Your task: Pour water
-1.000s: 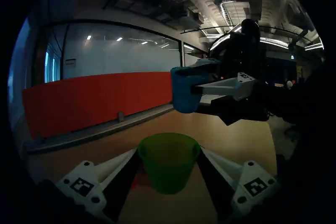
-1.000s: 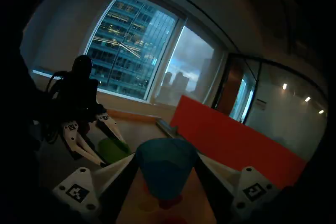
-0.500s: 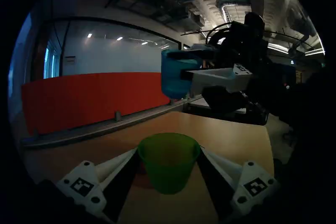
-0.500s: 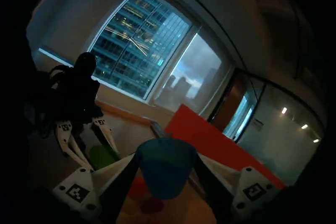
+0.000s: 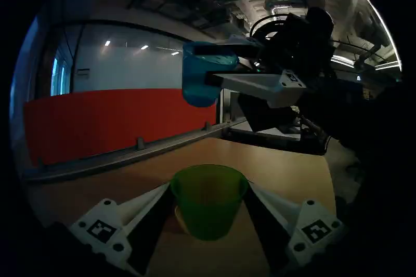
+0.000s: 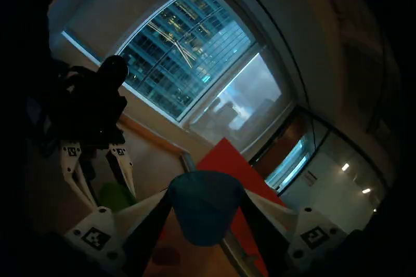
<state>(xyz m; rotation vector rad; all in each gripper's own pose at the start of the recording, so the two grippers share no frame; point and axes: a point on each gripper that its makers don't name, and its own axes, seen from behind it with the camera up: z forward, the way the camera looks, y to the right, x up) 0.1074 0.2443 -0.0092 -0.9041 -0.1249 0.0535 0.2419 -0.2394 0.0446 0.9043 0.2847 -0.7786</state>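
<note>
I'm holding the left tongs (image 5: 209, 194) narrowed on the green cup (image 5: 209, 207), both fingers pressing its sides. The cup is standing upright, long axis vertical, mouth facing up, over the wooden surface (image 5: 283, 168). The right tongs (image 6: 205, 194) are clamping the blue cup (image 6: 205, 212) the same way. In the left gripper view they are reaching in roughly level, carrying the blue cup high above the green cup, well apart from it, mouth up and leaning slightly. Behind the green cup, a red panel (image 5: 104, 121) is running along the surface's far edge.
</note>
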